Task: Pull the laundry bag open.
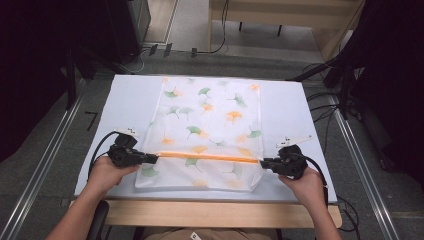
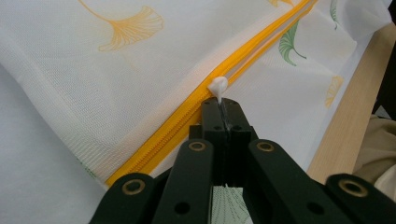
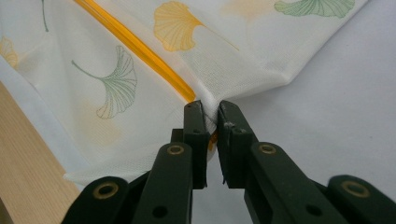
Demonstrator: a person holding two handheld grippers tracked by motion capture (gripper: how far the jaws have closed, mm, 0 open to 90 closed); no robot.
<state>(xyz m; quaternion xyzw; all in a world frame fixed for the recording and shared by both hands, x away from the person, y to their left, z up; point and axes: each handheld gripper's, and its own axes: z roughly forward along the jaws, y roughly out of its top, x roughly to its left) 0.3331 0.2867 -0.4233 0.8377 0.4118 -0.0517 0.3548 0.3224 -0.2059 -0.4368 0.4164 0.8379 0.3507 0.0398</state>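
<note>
Nearest to you, your left gripper (image 2: pixel 223 109) has its jaws pressed tight together on the white zipper pull (image 2: pixel 218 86), so you've got the slider by its tab at the left end of the orange zipper (image 1: pixel 207 156). Over on the other side your right gripper (image 3: pixel 211 112) is pinching the bag's fabric right where the zipper runs out — the jaws aren't quite touching because there's a bunch of mesh wedged between them. My read is that's your anchor: hold that end fixed and the zipper stays taut and straight, so the slider should run instead of dragging the whole thing along.

The mesh laundry bag (image 1: pixel 210 115) itself lies flat on the white table cover (image 1: pixel 127 97), near edge close to the wooden table edge (image 1: pixel 220 212), and the ginkgo-leaf print stretches away from you toward the far side. With the 2 grippers at opposite ends, the zipper looks closed along the whole span between them — I'd guess the pull across hasn't started yet.
</note>
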